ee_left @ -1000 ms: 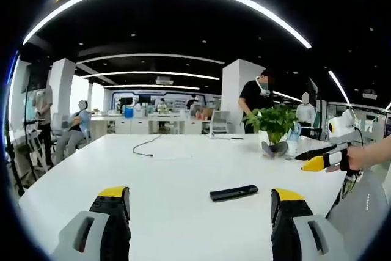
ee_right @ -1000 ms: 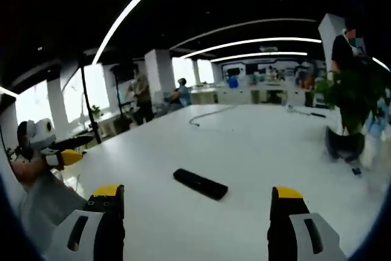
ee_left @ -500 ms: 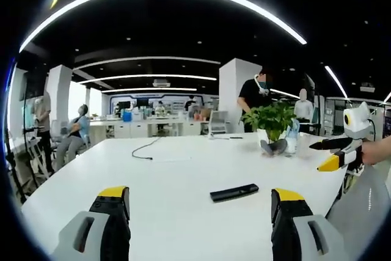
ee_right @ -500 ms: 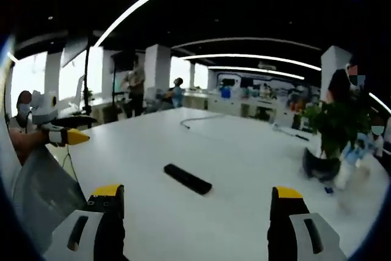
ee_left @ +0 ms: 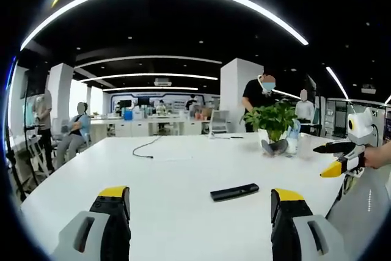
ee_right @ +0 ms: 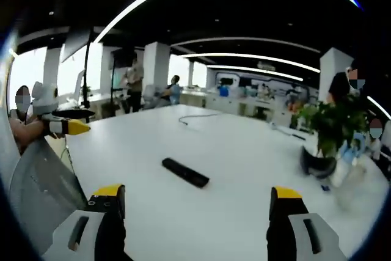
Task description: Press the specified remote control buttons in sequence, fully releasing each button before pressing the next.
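A black remote control [ee_left: 234, 192] lies flat on the white table [ee_left: 165, 181], a little beyond my left gripper [ee_left: 200, 203] and nearer its right jaw. That gripper is open with nothing between its yellow-tipped jaws. In the right gripper view the same remote [ee_right: 185, 172] lies ahead of my right gripper [ee_right: 194, 203], which is also open and empty. The right gripper [ee_left: 338, 158] shows at the right edge of the left gripper view, held in a hand, jaws apart. The left gripper [ee_right: 73, 120] shows at the left of the right gripper view.
A potted green plant [ee_left: 272, 128] stands at the table's far right, with a bottle beside it. A black cable [ee_left: 146, 147] lies on the far part of the table. Several people stand or sit in the office behind. The table edge [ee_right: 73, 169] runs near the person's sleeve.
The right gripper has lifted and swung away to the right in the left gripper view. The right gripper view has turned, so the remote sits further left and farther off. The remote has not moved.
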The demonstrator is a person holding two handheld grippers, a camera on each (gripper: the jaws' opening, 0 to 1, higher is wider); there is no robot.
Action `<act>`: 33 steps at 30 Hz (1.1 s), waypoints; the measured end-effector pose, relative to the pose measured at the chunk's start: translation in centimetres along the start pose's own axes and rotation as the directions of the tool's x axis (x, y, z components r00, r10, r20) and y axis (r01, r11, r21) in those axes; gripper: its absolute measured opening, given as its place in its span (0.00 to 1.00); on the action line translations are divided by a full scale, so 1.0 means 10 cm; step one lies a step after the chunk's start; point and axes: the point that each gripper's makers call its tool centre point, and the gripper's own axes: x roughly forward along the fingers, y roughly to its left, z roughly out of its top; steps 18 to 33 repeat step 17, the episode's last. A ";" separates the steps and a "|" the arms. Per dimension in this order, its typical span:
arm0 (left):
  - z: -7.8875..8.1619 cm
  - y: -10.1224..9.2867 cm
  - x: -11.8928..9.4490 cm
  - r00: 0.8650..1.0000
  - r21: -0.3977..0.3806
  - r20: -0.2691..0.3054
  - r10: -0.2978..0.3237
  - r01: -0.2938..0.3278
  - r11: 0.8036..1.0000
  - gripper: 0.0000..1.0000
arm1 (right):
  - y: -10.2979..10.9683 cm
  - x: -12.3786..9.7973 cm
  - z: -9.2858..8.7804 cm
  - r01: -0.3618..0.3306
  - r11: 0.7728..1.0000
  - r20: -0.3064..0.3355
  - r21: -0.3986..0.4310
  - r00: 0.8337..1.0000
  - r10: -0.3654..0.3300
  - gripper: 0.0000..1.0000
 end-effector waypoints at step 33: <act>-0.02 0.03 0.00 1.000 0.018 -0.011 0.027 -0.027 0.999 0.99 | -0.17 -0.02 -0.07 0.046 0.997 -0.001 0.062 0.999 -0.046 0.97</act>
